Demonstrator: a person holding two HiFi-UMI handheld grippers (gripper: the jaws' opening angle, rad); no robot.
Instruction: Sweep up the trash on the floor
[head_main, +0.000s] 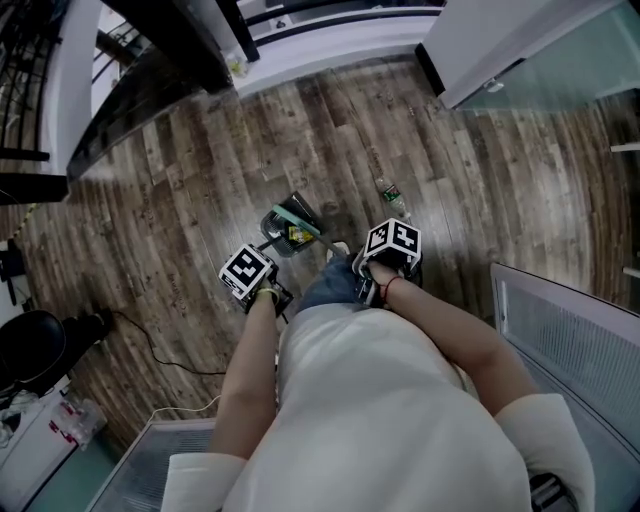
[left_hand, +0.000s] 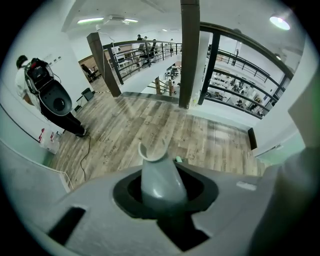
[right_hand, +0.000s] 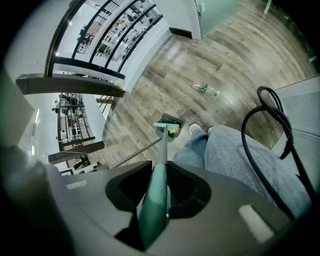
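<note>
Nearest the head camera, a white shirt and two bare forearms fill the lower frame, and below them I read both tools. My left gripper (left_hand: 162, 196) is clamped on the pale grey, flared plastic handle (left_hand: 159, 175) of the dark long-handled dustpan (head_main: 283, 230). My right gripper (right_hand: 156, 196) is closed around the mint-green broom handle (right_hand: 152, 212). Its teal broom head (right_hand: 166, 125) sits at the pan's mouth, by a blue-jeaned leg. A scrap of yellow trash (head_main: 296, 236) already lies in the pan. A clear plastic bottle with a green label (head_main: 392, 196) lies on the wood-plank floor (head_main: 200, 170), apart from the pan. I judge we're mid-sweep. Next I'd carry the broom beyond the bottle and draw it back, holding the pan lip flat.
</note>
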